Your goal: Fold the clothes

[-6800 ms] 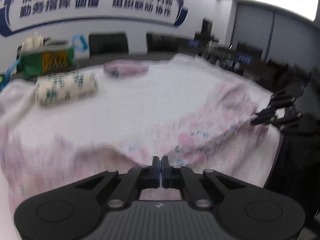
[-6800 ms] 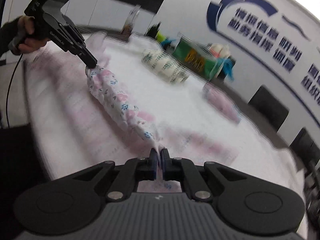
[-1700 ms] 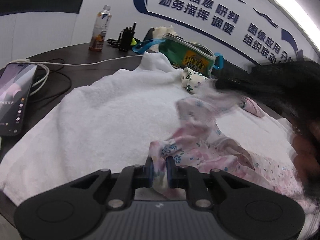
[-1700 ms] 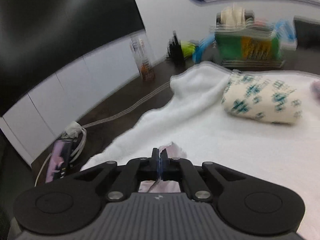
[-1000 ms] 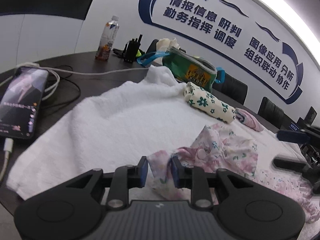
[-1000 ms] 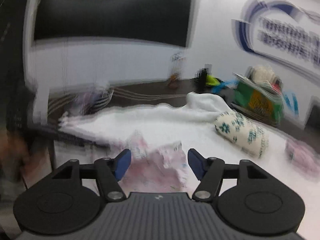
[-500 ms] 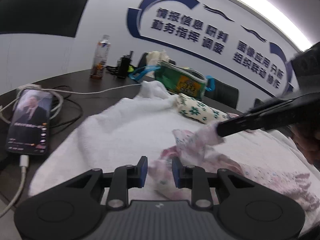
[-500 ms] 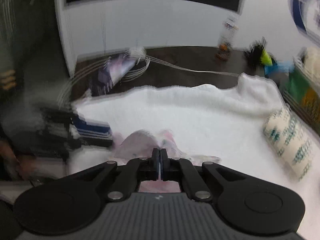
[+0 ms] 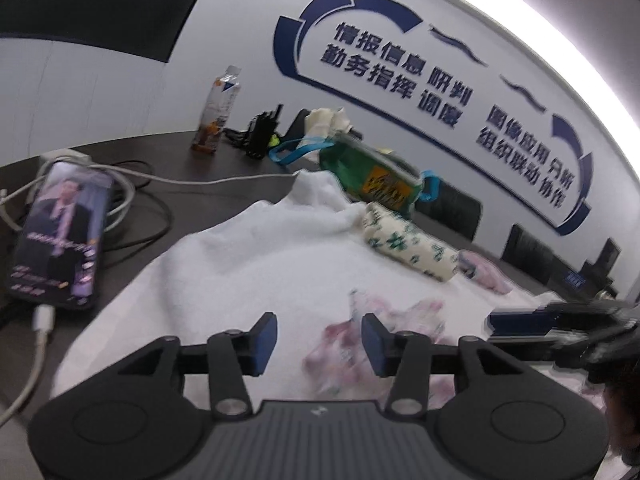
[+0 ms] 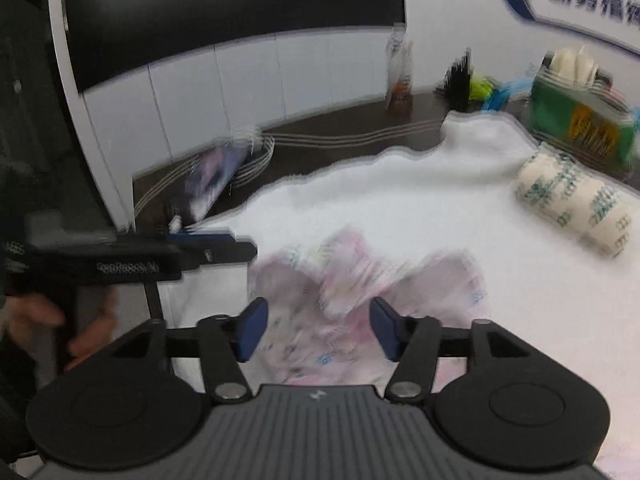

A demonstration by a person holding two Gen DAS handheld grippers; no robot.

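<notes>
Because the pink floral garment (image 10: 360, 280) is thin, limp cloth lying bunched on the white towel (image 9: 256, 248), it will likely sag and slide rather than hold a crease, so a corner or hem looks the safest place to pinch. The right gripper (image 10: 318, 330) has just been opening; its jaws stand apart over the heap with cloth below them but nothing pressed. The left gripper (image 9: 318, 344) has also just been opening, its jaws parted with bare towel and the edge of the garment between them, unclamped. Beyond lies a rolled green-print cloth (image 9: 408, 246), well apart. The towel's left edge runs close to a phone (image 9: 60, 236) and cables (image 9: 132, 200), so room to spread is better toward the middle.
</notes>
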